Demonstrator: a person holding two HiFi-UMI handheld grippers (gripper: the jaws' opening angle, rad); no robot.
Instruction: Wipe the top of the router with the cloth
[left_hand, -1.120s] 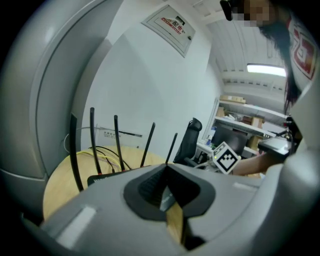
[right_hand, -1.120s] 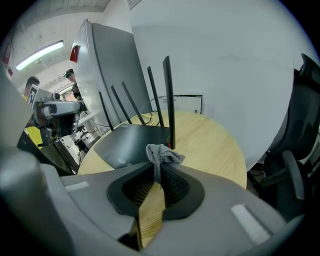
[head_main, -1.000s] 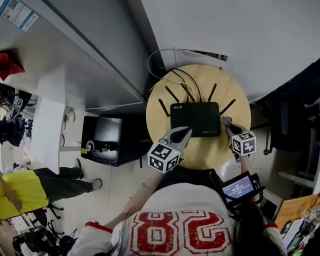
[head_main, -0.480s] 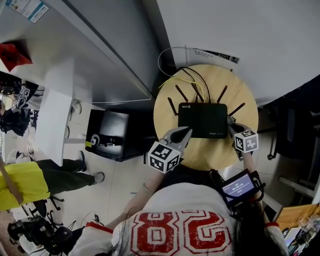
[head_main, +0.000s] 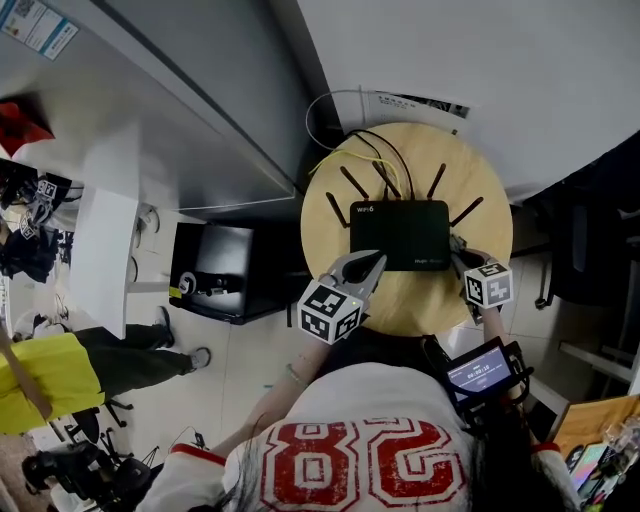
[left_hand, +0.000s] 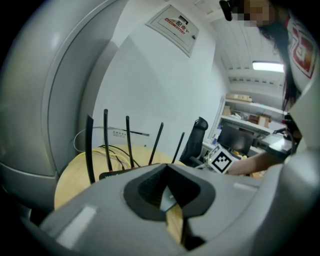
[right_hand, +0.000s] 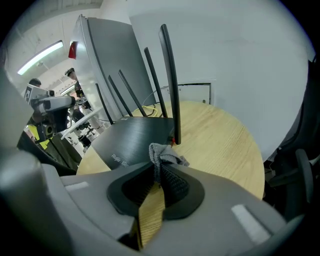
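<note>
Your right gripper pinches the cloth at the router's right edge, and your left gripper sits closed by its lower-left corner.

In the right gripper view your jaws are clamped on a small bunch of grey cloth. It pokes out past the tips at centre frame, just beside the foot of the nearest antenna, and the router's dark top spreads to its left. From the head view the black router lies flat in the middle of the round wooden table, antennas fanned toward the top of the frame. Your right gripper lies against its lower-right side. In the left gripper view your jaws are pressed together at the tips with nothing between them, and the router is beyond them at left of centre.
</note>
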